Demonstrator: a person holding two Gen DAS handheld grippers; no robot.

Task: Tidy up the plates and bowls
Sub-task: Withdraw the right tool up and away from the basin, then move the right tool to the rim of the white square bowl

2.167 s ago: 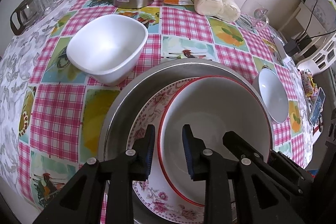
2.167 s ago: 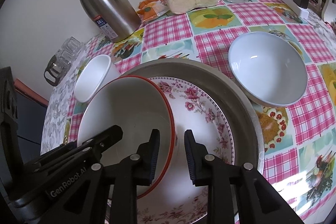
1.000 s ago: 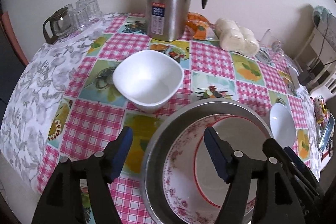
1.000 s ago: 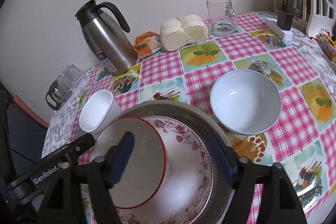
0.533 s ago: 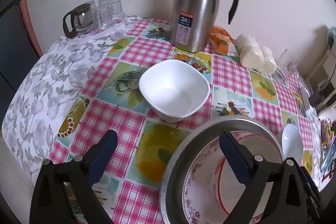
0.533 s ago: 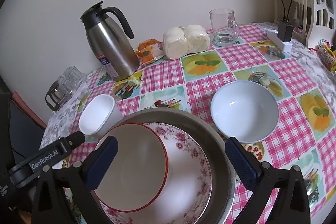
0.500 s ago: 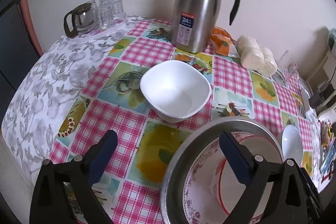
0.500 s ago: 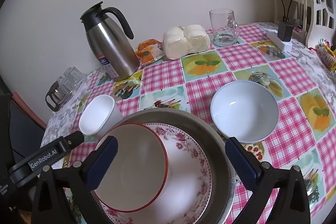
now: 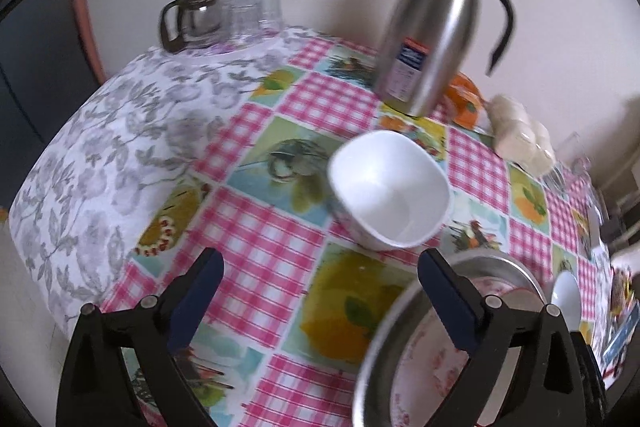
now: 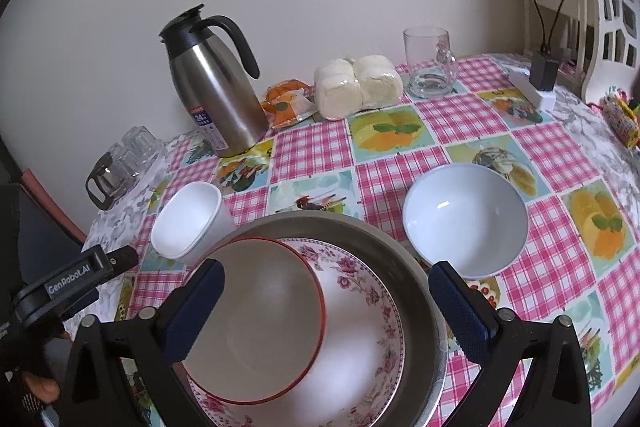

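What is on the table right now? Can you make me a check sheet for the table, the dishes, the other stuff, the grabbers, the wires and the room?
Surface: tablecloth, pink checks and fruit pictures, grey leaf print at the edges.
Job's things: red-rimmed bowl inside floral bowl inside metal basin; square white bowl and round white bowl loose on the cloth.
Clutter: steel thermos, wrapped buns, orange packet, glass mug, glass teapot with cups.
Grippers: left gripper and right gripper, jaws wide, empty.
Cables: black cord to power strip.
Surroundings: plain wall, white chair.
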